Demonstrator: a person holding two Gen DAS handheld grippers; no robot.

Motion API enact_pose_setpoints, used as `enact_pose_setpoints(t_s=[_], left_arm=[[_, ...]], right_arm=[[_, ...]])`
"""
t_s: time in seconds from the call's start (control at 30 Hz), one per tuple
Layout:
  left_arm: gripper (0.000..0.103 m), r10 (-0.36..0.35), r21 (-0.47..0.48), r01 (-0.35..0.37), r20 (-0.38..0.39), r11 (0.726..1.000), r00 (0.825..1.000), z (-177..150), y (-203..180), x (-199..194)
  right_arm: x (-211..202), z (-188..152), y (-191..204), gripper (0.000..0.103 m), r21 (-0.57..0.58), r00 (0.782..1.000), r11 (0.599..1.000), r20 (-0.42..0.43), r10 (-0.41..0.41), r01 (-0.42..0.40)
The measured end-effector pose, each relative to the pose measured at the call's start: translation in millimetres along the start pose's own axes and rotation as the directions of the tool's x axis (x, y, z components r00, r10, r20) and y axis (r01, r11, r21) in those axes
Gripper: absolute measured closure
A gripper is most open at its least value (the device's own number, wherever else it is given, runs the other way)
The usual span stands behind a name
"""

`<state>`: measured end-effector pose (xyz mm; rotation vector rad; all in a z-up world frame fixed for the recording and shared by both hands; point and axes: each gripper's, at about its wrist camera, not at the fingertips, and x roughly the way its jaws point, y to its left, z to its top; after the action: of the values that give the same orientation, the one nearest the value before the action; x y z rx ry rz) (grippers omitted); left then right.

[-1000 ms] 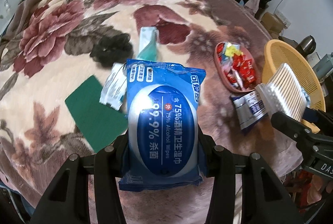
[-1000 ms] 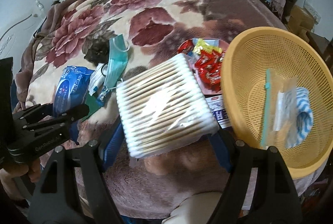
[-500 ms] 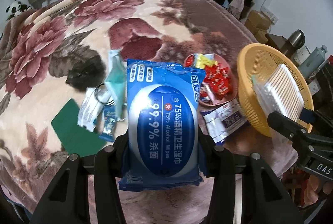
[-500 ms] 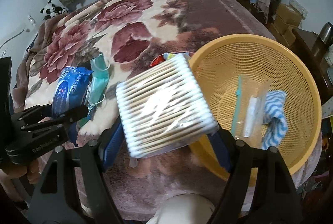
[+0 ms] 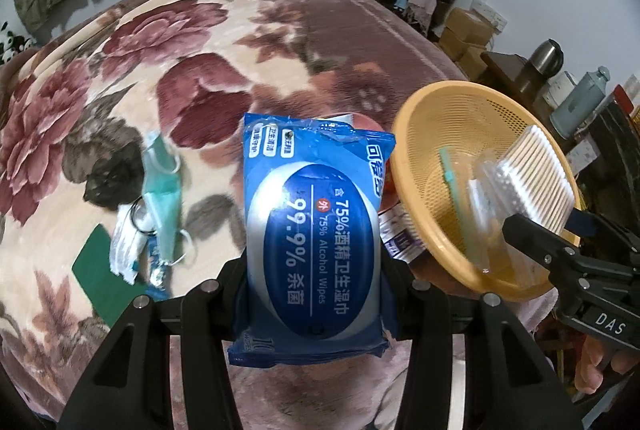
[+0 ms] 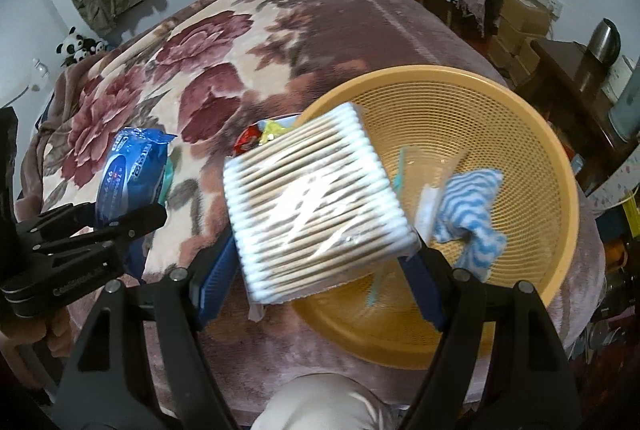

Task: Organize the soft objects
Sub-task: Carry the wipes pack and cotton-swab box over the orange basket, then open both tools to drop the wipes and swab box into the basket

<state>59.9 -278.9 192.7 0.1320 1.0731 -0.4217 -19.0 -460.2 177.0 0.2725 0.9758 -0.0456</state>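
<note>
My left gripper (image 5: 316, 294) is shut on a blue pack of alcohol wipes (image 5: 314, 238) and holds it above the floral blanket, left of the yellow mesh basket (image 5: 448, 118). My right gripper (image 6: 320, 266) is shut on a clear pack of cotton swabs (image 6: 316, 202) and holds it over the basket's left rim (image 6: 440, 74). The basket holds a blue-and-white cloth (image 6: 472, 214) and a clear zip bag (image 6: 424, 170). The wipes pack also shows in the right wrist view (image 6: 128, 174), and the swab pack in the left wrist view (image 5: 528, 178).
A green face mask (image 5: 160, 198), white packets (image 5: 128, 250), a key ring and a green card (image 5: 100, 278) lie on the blanket (image 5: 200, 70) at left. A red dish of sweets (image 6: 260, 134) sits beside the basket. Flasks and boxes stand on a side table at right.
Both grippers have moved right, toward the basket, with their packs still held. The swab pack has gone from beside the basket to over its left rim.
</note>
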Motion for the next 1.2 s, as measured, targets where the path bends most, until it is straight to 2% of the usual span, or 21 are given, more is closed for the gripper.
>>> enact_pose_setpoints(t_s=[0.5, 0.83, 1.03, 1.2], left_arm=[[0.052, -0.092, 0.055, 0.093, -0.029, 0.994, 0.995, 31, -63, 19], [0.052, -0.126, 0.094, 0.132, -0.067, 0.987, 0.990, 43, -102, 41], [0.052, -0.135, 0.092, 0.143, -0.091, 0.985, 0.987, 47, -113, 55], [0.051, -0.151, 0.084, 0.159, -0.093, 0.984, 0.984, 56, -119, 65]], right_arm=[[-10, 10, -64, 0.026, 0.106, 0.998, 0.993, 0.017, -0.053, 0.051], [-8, 17, -99, 0.026, 0.160, 0.997, 0.984, 0.016, -0.080, 0.077], [-2, 27, -107, 0.026, 0.177, 0.997, 0.981, 0.016, -0.080, 0.076], [9, 40, -114, 0.025, 0.207, 0.999, 0.978, 0.023, -0.033, 0.027]])
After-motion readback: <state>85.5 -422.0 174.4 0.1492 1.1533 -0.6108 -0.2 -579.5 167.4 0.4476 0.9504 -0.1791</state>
